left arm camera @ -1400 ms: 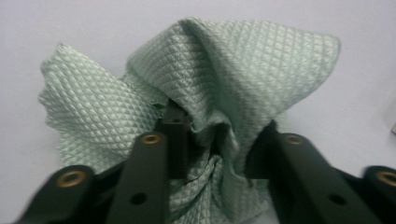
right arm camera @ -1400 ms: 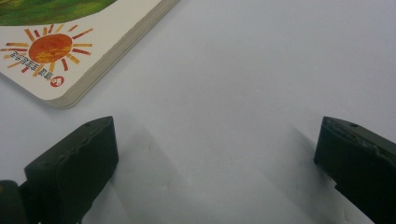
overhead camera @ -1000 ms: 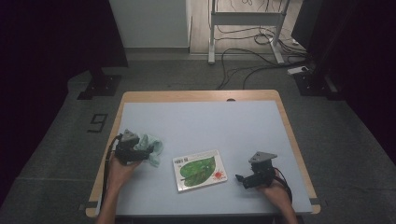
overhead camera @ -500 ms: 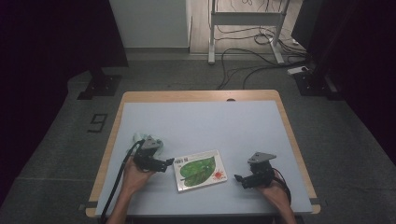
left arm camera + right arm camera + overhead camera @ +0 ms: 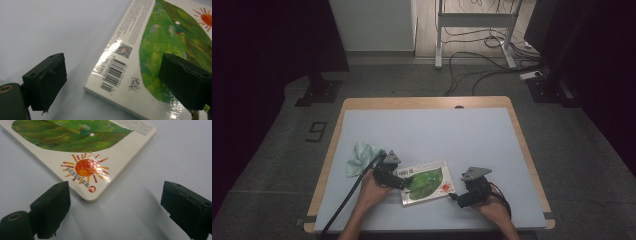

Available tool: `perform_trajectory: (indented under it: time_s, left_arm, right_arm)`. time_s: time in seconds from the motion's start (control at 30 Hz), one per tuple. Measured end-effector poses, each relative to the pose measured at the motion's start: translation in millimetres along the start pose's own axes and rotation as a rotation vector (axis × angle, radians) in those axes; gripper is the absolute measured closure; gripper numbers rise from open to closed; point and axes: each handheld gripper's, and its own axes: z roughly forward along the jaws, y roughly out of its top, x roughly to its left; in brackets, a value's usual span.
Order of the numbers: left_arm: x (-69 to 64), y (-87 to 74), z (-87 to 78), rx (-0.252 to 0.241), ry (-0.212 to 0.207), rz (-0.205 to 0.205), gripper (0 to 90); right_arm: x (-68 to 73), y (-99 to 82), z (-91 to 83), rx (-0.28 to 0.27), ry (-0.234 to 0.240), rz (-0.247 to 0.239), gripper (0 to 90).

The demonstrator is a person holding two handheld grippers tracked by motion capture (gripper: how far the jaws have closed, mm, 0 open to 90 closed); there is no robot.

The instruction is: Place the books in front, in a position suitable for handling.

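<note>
— Pale blue and lit from above, the table (image 5: 422, 130) is sitting in a dim room with cables trailing over the grey floor behind it. What are the jaws doing?

— Both pairs are standing apart with nothing pressed between the pads. In the left gripper view the left gripper (image 5: 112, 82) is straddling a corner of the book (image 5: 160, 50): one jaw is hanging over the bare table, the other over the green leaf picture, and the barcode corner is lying between them. Its jaws have just been opening.

— And the other one?

— In the right gripper view the right gripper (image 5: 115, 210) is pointing at the opposite corner of the book (image 5: 82, 150), the one with the red sun. That corner is poking in beside one jaw, while the other jaw is sitting over bare table, well clear. Those jaws have just been closing a little, but the pads are not touching the cover.

— Where is the book lying?

— Flat on the table, back cover up, near the person's edge, in the high view between the left gripper (image 5: 398, 180) and the right gripper (image 5: 458, 199). Each one is sitting just beside its end of the book (image 5: 427, 182).

— Anything further out?

— Yes, a crumpled pale green cloth (image 5: 360, 157) is lying on the table just beyond the left hand (image 5: 373, 190), with the gripper's black cable running past it.
</note>
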Motion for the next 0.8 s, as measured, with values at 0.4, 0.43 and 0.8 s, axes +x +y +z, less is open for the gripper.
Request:
perform_trajectory:
  time_s: [0.4, 0.43, 0.8]
  left_arm:
    - [-16.6, -4.5, 1.1, 0.025, -0.065, -0.010, 7.3]
    - [-18.1, -5.0, 0.9, 0.023, -0.061, -0.011, 6.7]
    - [-29.8, -16.6, -29.1, -0.008, 0.018, 0.038, 0.0]
  right_arm:
    - [-19.0, 4.0, 7.5, -0.004, -0.003, -0.005, 12.2]
    - [-22.1, 4.7, 8.2, -0.002, -0.003, -0.001, 11.8]
    - [-28.9, 5.8, 8.3, 0.010, 0.009, 0.031, 11.9]
